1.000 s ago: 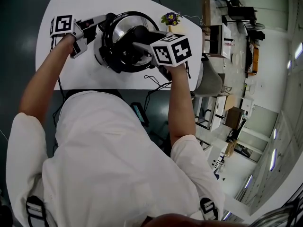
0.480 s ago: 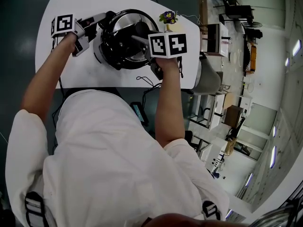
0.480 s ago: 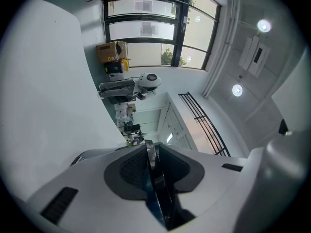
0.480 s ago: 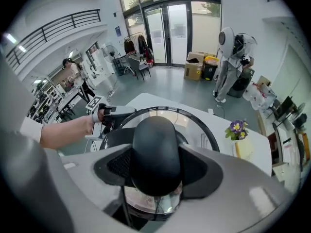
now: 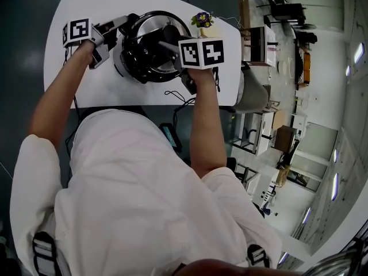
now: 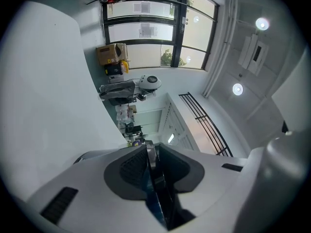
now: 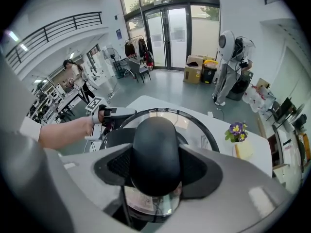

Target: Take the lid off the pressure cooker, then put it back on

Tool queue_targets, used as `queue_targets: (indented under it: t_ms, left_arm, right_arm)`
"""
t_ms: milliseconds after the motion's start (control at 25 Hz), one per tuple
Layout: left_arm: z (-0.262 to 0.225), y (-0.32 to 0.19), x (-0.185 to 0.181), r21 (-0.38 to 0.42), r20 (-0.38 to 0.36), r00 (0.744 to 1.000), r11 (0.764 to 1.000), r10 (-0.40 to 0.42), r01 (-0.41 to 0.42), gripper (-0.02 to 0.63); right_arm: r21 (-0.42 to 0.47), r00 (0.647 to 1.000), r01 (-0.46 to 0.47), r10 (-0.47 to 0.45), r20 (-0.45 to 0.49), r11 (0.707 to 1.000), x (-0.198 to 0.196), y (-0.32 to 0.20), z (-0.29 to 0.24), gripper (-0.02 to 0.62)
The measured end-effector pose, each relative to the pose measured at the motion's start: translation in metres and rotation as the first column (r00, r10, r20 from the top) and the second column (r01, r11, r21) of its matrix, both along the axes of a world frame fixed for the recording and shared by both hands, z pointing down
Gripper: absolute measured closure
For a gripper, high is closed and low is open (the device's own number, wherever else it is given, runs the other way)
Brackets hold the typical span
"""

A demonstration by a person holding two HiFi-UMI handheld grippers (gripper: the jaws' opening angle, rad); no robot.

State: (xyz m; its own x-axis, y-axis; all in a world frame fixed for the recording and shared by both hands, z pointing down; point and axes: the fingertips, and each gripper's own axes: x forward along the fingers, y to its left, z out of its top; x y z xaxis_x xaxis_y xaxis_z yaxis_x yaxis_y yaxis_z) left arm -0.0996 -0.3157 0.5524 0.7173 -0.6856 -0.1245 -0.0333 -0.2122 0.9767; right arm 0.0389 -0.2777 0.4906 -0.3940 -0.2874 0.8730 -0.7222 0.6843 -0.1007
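**Clerk:** Item one, far left: dark grey floor point(image 5: 23, 16), around a white round-edged table point(image 5: 103, 91).

**Checker:** Entered. What is on the table's left part?

**Clerk:** The person's left gripper point(image 5: 123, 23), held roughly level. Its jaws are clenched on a thin dark edge point(image 6: 156, 188) at the left side of the black pressure cooker point(image 5: 135, 68).

**Checker:** Where does the cooker stand?

**Clerk:** Mid-table, toward the far edge. Its shiny round steel lid point(image 5: 150, 30) sits on the pot.

**Checker:** Next to the right?

**Clerk:** The right gripper point(image 5: 168, 43), pointed steeply down. Its jaws grasp the black rounded lid handle point(image 7: 155, 140), with a pad pressed against each side.

**Checker:** What else is on the surface?

**Clerk:** A thin black cable point(image 5: 178, 95) looped at the near edge. A small pot of purple and yellow flowers point(image 5: 202, 20) stands near the cooker's right.

**Checker:** Room entries, as the right gripper view shows them?

**Clerk:** A railed balcony point(image 7: 58, 25) at upper left, then tall glass doors point(image 7: 170, 28). Brown cardboard boxes point(image 7: 197, 64) stand on the floor. A white humanoid robot figure point(image 7: 231, 62) stands to their right.

**Checker:** And right of the table in the head view?

**Clerk:** Desks and shelving point(image 5: 276, 50), too small to itemise.
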Motion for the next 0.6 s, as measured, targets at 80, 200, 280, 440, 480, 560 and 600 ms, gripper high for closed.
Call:
queue_targets:
  t_ms: [80,200,280,440,480,560,600]
  left_arm:
    - [0.001,0.002,-0.001,0.000,0.021,1.000,1.000,-0.001,0.001,0.520]
    - [-0.002,0.003,-0.005,0.003,0.045,0.999,1.000,-0.005,0.005,0.518]
    - [-0.003,0.003,-0.004,0.002,0.048,0.999,1.000,-0.007,0.007,0.518]
    - [-0.002,0.003,-0.005,0.007,0.048,0.999,1.000,-0.006,0.006,0.518]
    - [-0.003,0.003,-0.004,0.012,0.047,0.999,1.000,-0.004,0.004,0.518]
    - [-0.004,0.003,-0.003,0.010,0.047,0.999,1.000,-0.007,0.006,0.518]
    - [-0.003,0.003,-0.003,0.004,0.049,0.999,1.000,-0.010,0.009,0.518]
  right_arm:
    - [-0.012,1.000,0.013,-0.013,0.006,1.000,-0.001,0.003,-0.001,0.318]
    - [-0.034,0.999,0.008,-0.006,0.041,0.999,0.002,0.002,-0.012,0.318]
    - [-0.028,0.999,0.013,-0.012,0.051,1.000,0.005,0.002,-0.023,0.318]
    - [0.017,0.999,0.028,-0.029,0.040,0.999,0.013,-0.003,-0.045,0.318]
    - [0.030,0.999,0.025,-0.026,0.042,0.999,0.017,-0.005,-0.051,0.318]
    - [0.051,0.998,0.007,-0.010,0.055,0.999,0.029,-0.009,-0.066,0.318]
    - [0.057,0.998,-0.005,0.001,0.064,0.998,0.037,-0.010,-0.074,0.318]
